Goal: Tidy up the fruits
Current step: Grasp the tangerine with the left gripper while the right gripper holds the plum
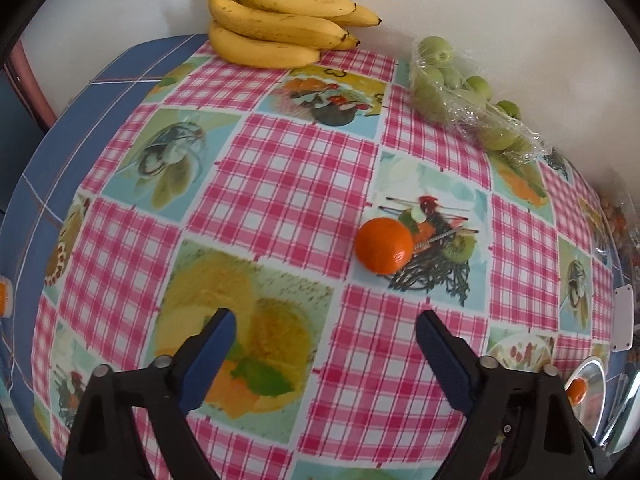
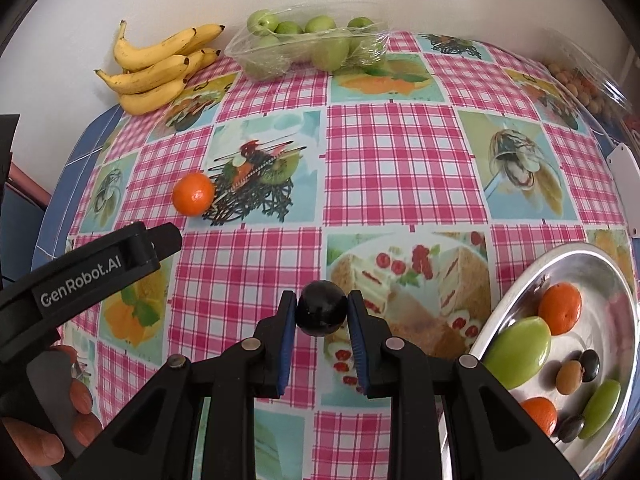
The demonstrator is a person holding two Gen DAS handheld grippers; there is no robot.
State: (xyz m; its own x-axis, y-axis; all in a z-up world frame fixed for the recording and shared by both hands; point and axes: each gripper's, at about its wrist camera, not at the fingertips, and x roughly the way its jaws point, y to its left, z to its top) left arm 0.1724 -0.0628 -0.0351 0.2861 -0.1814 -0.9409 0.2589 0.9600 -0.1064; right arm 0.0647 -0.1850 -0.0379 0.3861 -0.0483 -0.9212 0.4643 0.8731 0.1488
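Right gripper (image 2: 322,312) clenches a dark plum (image 2: 321,308) beside the metal bowl (image 2: 568,256); left gripper (image 1: 326,320) gapes, empty, short of an orange (image 1: 383,245) that could roll off the desk (image 1: 280,184) if nudged.

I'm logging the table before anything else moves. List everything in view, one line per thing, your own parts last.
tablecloth: one, pink check with food prints, covers the table
bananas: one bunch, yellow, far edge by the wall
bag of green fruit: one, clear wrap, far edge beside the bananas
loose orange: one, orange, mid-table on a print
metal bowl: one, silver, near right; holds two orange, two green, one brown and two dark fruits
clear tub: one, far right, contents unclear
dark fruit: one, black, clamped in right gripper
left gripper: open, empty
right gripper: shut on the dark fruit
hand: one, holds the left gripper
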